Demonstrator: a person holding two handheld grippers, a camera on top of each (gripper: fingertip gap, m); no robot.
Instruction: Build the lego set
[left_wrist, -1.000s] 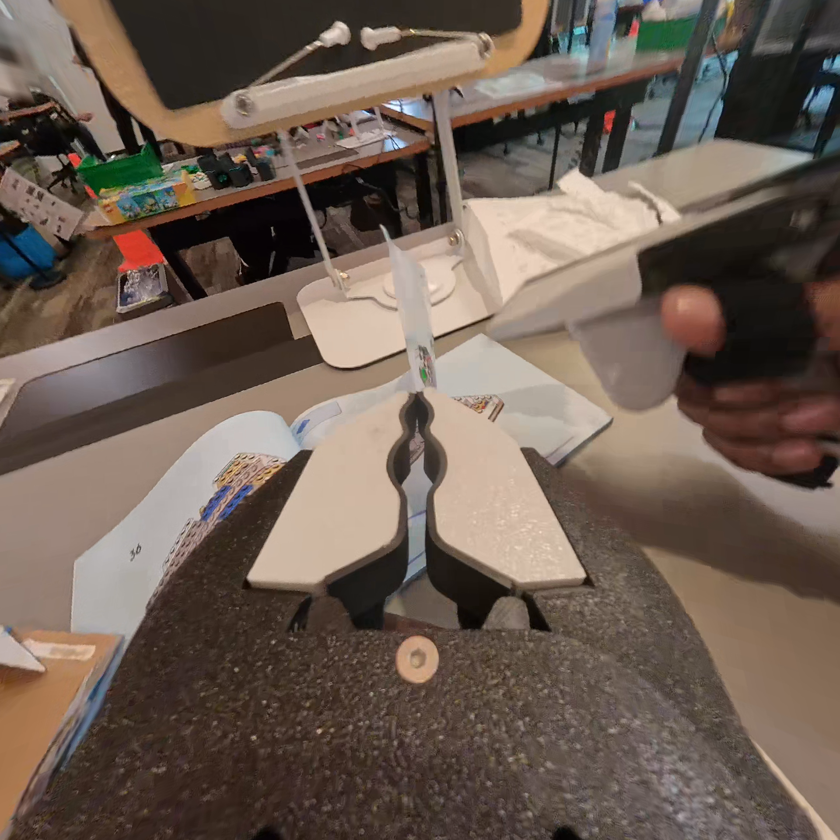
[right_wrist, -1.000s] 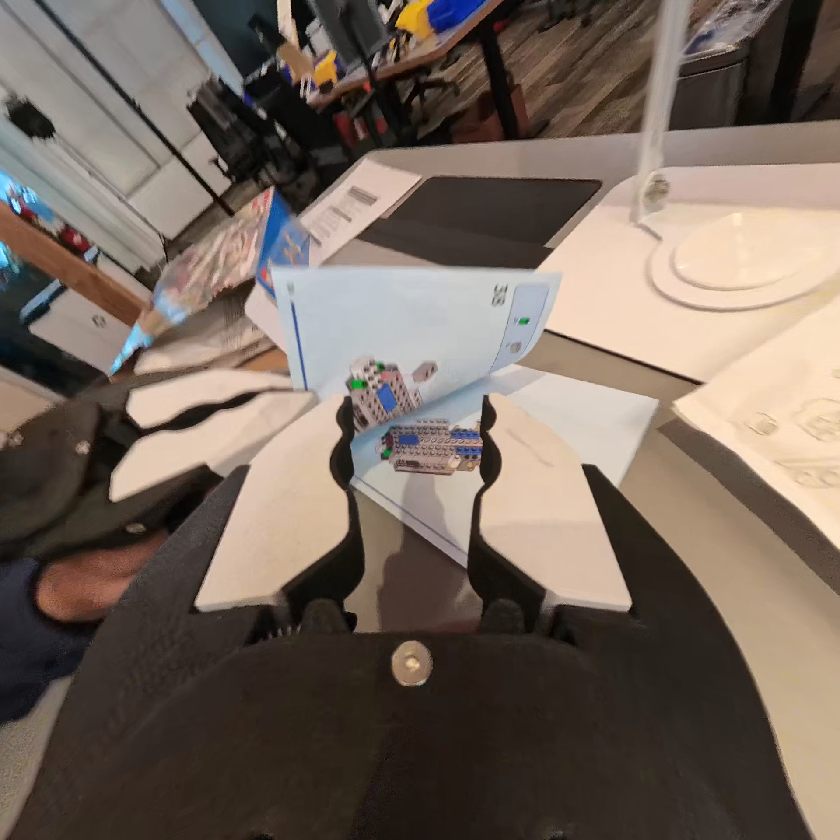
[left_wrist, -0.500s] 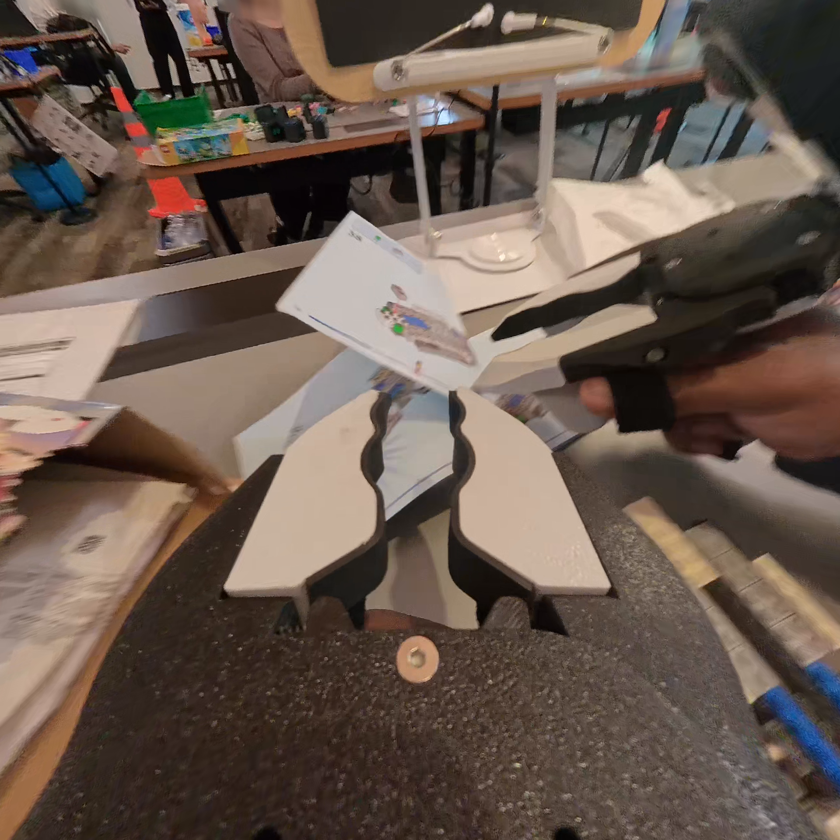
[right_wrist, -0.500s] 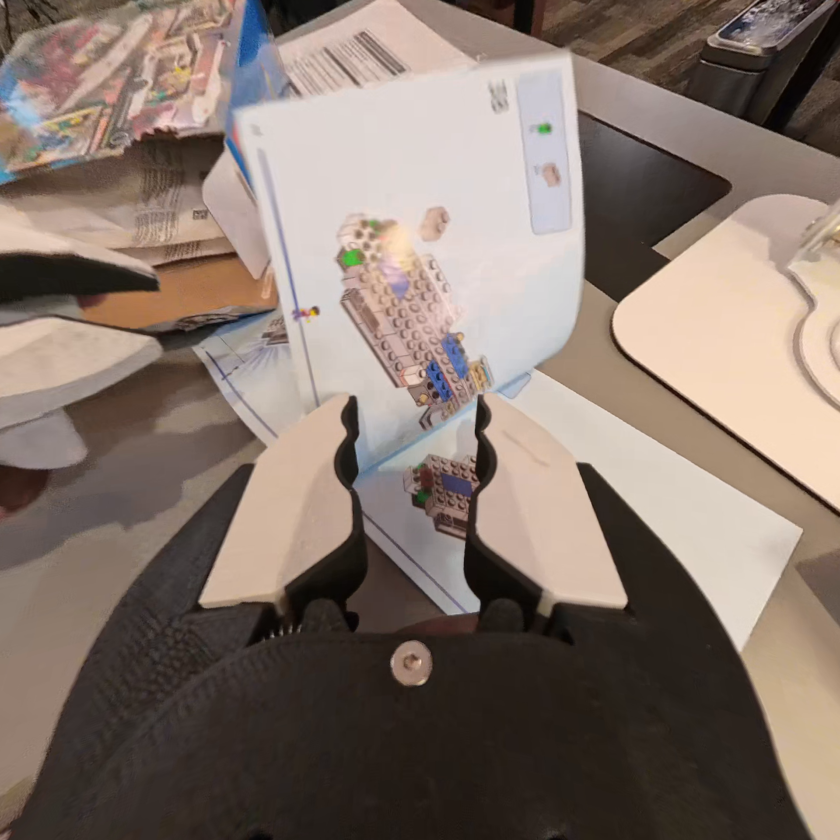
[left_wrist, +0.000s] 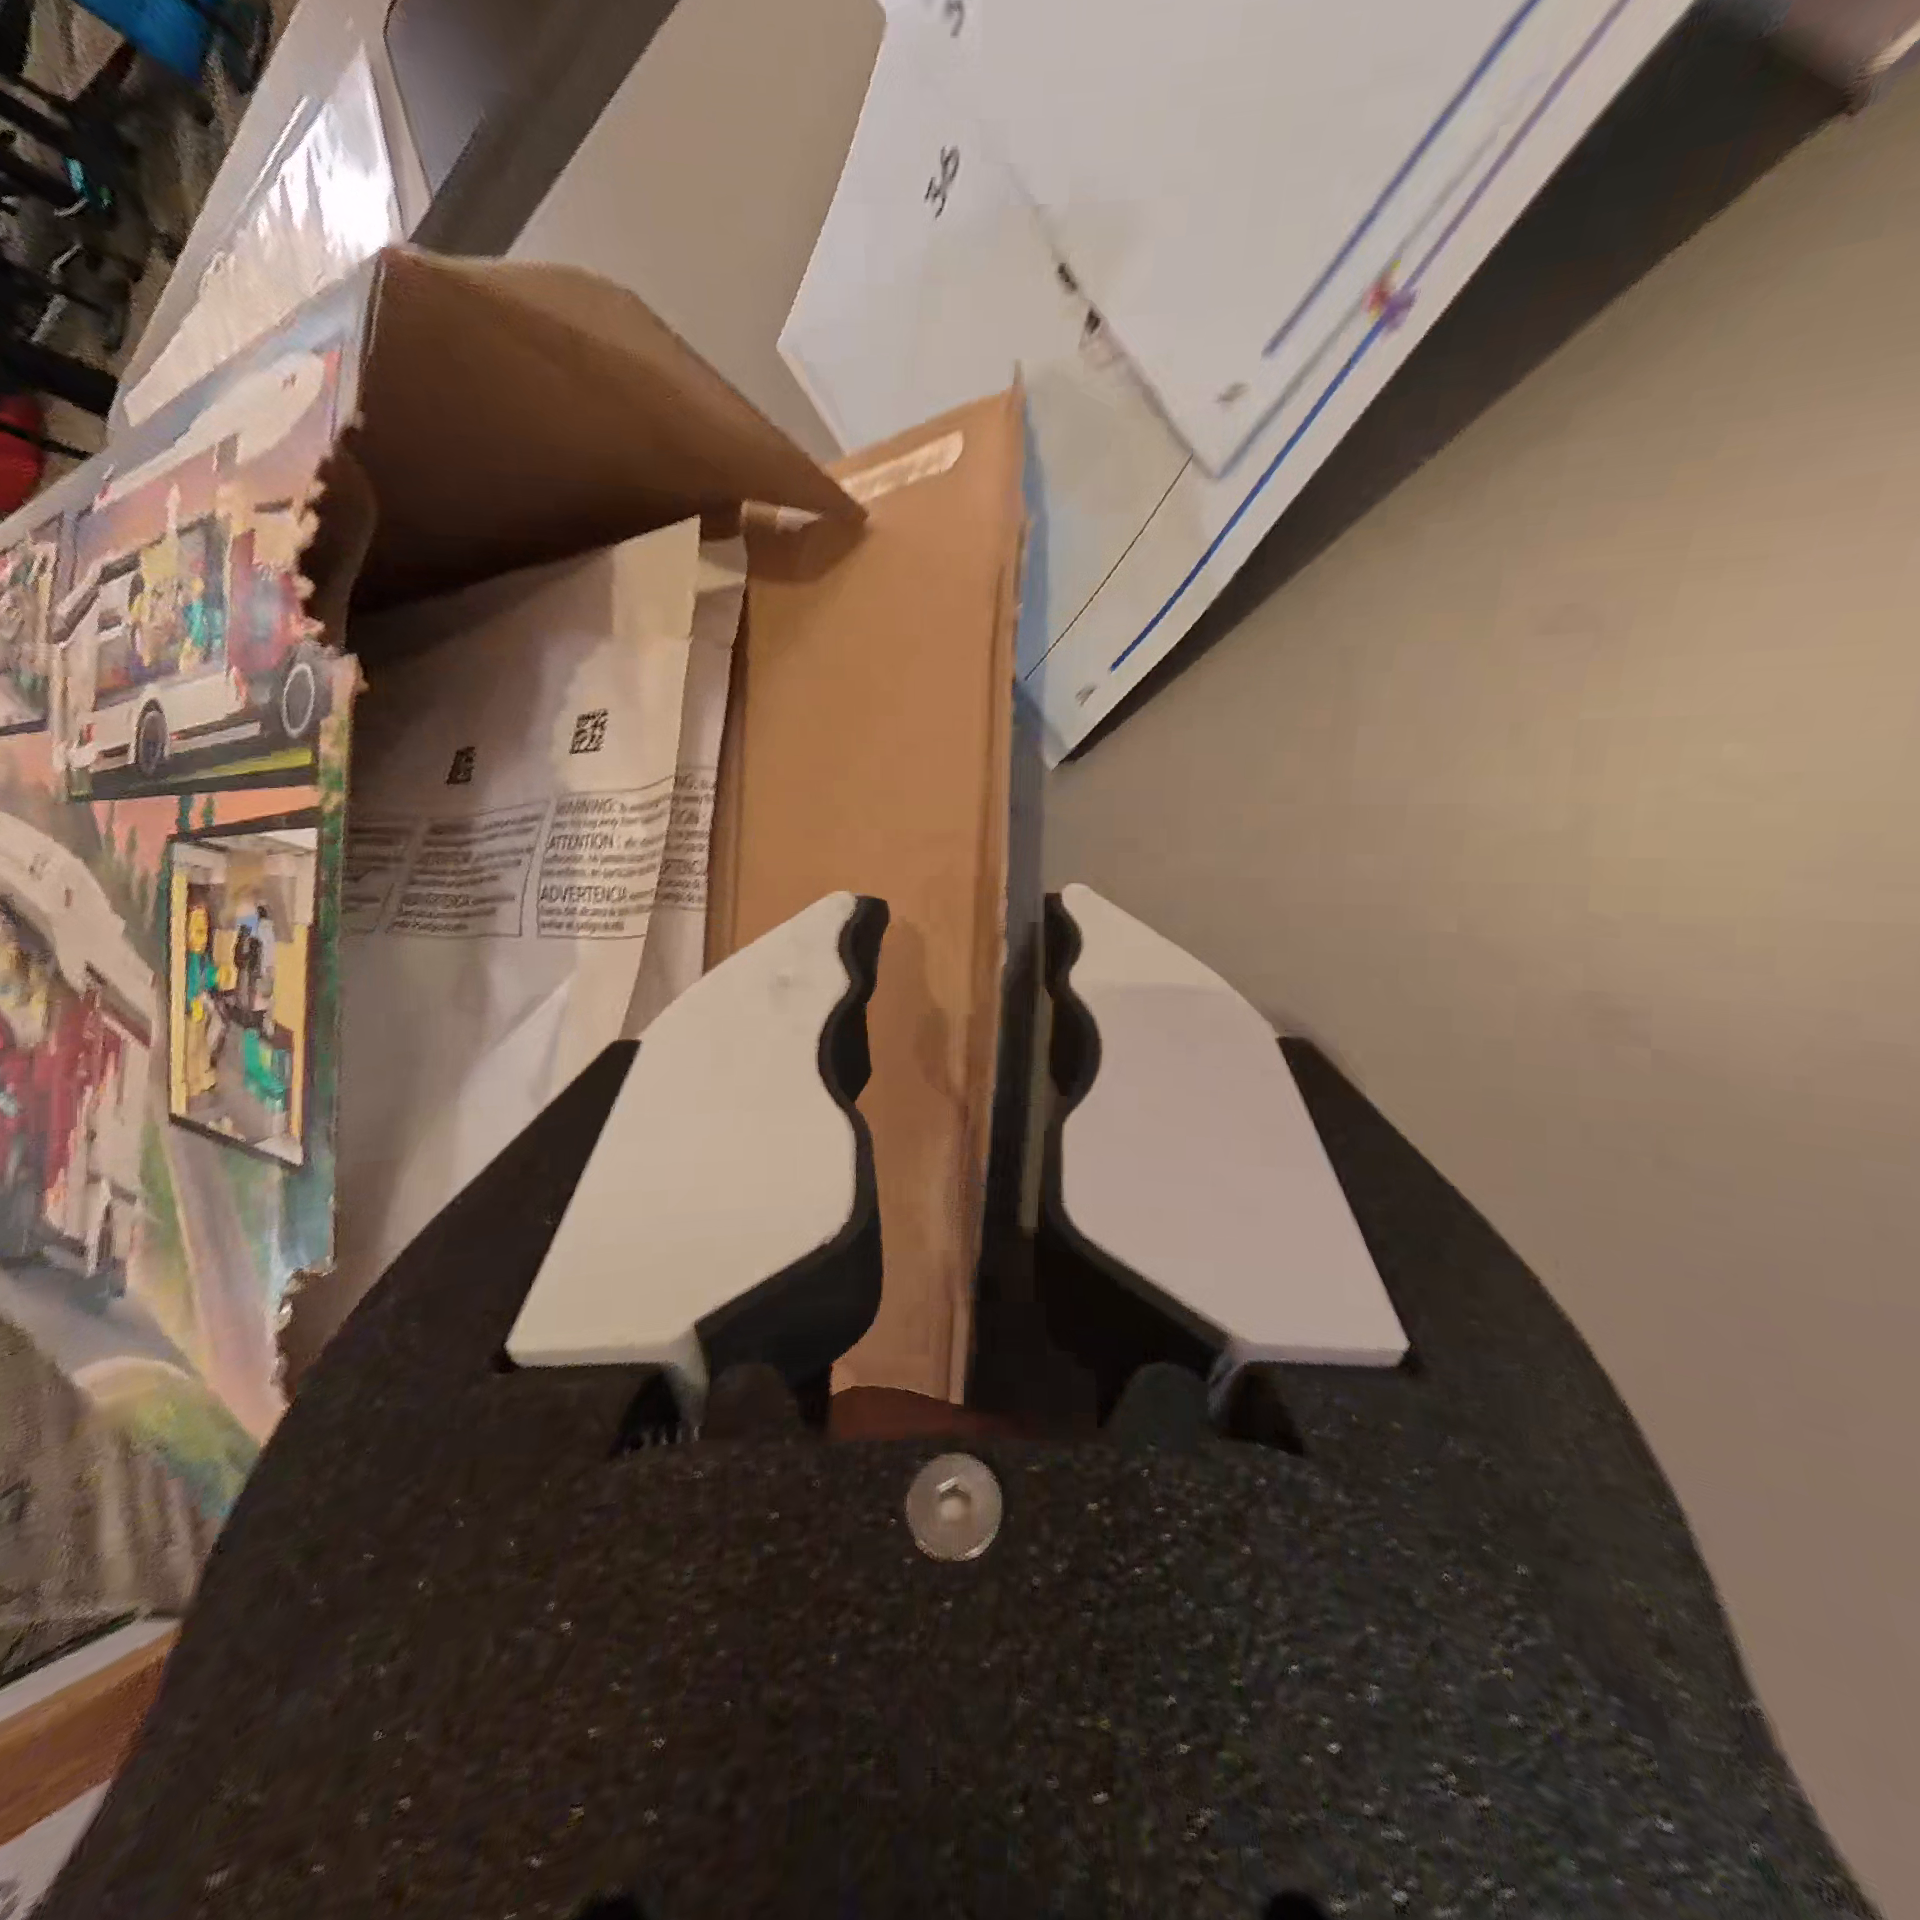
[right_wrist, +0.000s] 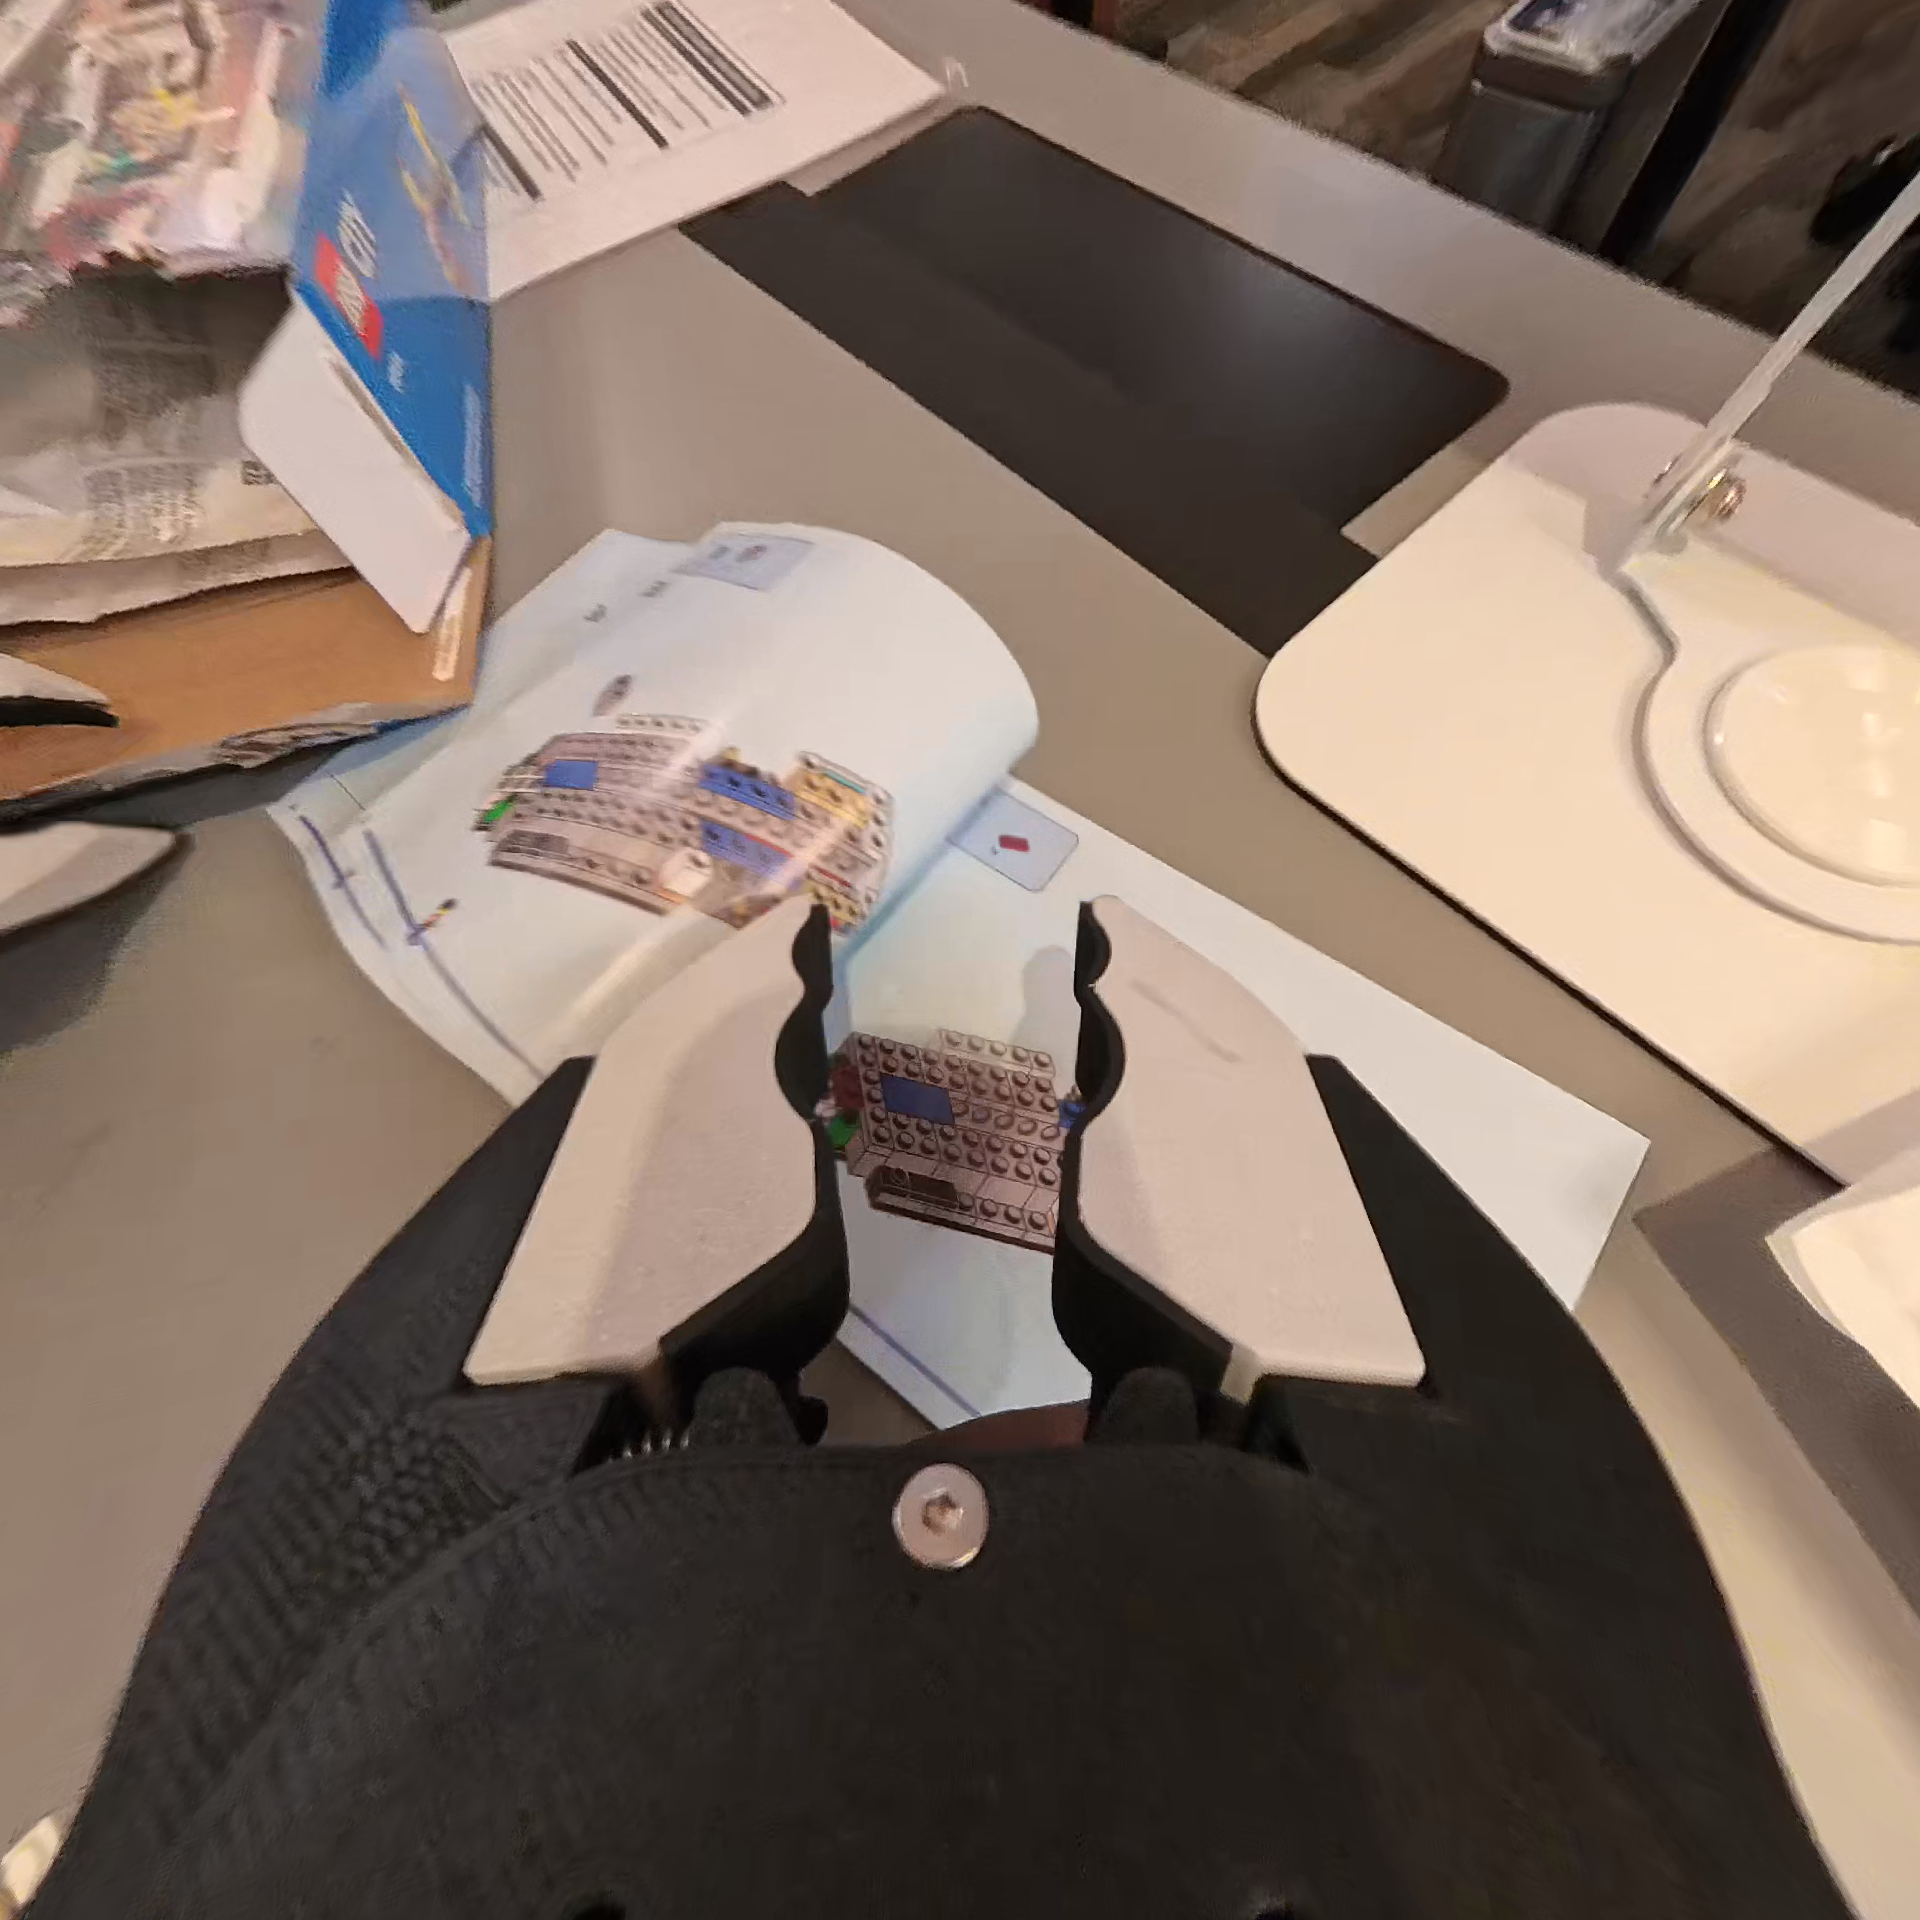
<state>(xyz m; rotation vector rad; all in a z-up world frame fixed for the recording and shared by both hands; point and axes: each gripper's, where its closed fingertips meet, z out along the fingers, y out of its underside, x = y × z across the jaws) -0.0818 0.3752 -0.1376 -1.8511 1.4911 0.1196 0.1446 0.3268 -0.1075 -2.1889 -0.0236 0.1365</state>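
Note:
My left gripper (left_wrist: 961, 904) is open. The brown cardboard flap (left_wrist: 862, 675) of a torn toy box (left_wrist: 156, 831) lies under and between its fingers, with a gap on both sides, so nothing is held. A white paper bag (left_wrist: 520, 779) sticks out of the box. My right gripper (right_wrist: 953, 914) is open and empty just above the open light-blue instruction booklet (right_wrist: 1299, 1091). A turned page (right_wrist: 790, 644) curls over to the left. The booklet also shows in the left wrist view (left_wrist: 1143, 208). The left gripper's fingers (right_wrist: 73, 873) show at the left edge of the right wrist view.
The blue-sided box (right_wrist: 405, 260) lies at the back left on the grey table (right_wrist: 208, 1143). A printed sheet (right_wrist: 665, 104) and a black mat (right_wrist: 1091, 343) lie behind it. A white lamp base (right_wrist: 1558, 779) stands to the right. My hands' fingertips stand some 25 cm from each other.
My left gripper, shut on a booklet page a second ago, opened, let it go and swung left to the box. The page fell over to the left. My right gripper stayed open over the booklet.

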